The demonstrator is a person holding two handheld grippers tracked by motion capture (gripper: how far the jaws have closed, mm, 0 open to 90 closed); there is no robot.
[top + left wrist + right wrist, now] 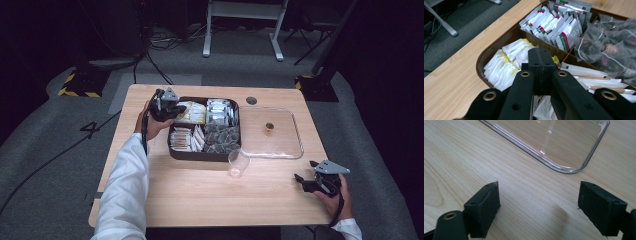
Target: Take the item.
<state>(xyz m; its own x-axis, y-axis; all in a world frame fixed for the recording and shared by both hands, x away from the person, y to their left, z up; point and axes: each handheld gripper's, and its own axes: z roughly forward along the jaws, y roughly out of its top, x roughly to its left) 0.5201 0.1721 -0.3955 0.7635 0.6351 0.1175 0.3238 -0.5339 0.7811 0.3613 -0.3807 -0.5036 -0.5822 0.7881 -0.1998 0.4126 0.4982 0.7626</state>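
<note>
A dark brown compartment tray holds several kinds of tea packets. My left gripper hovers over its far left compartment, above the white and yellow packets. Its jaws are shut against each other, and I see nothing between them. White packets with green and red print fill the compartment beyond, with clear sachets to the right. Near the table's front right, my right gripper is open over bare wood, holding nothing.
A clear plastic tray lies right of the brown tray, with a small brown object in it; its rounded corner lies just ahead of the right gripper. A clear cup stands in front of the brown tray.
</note>
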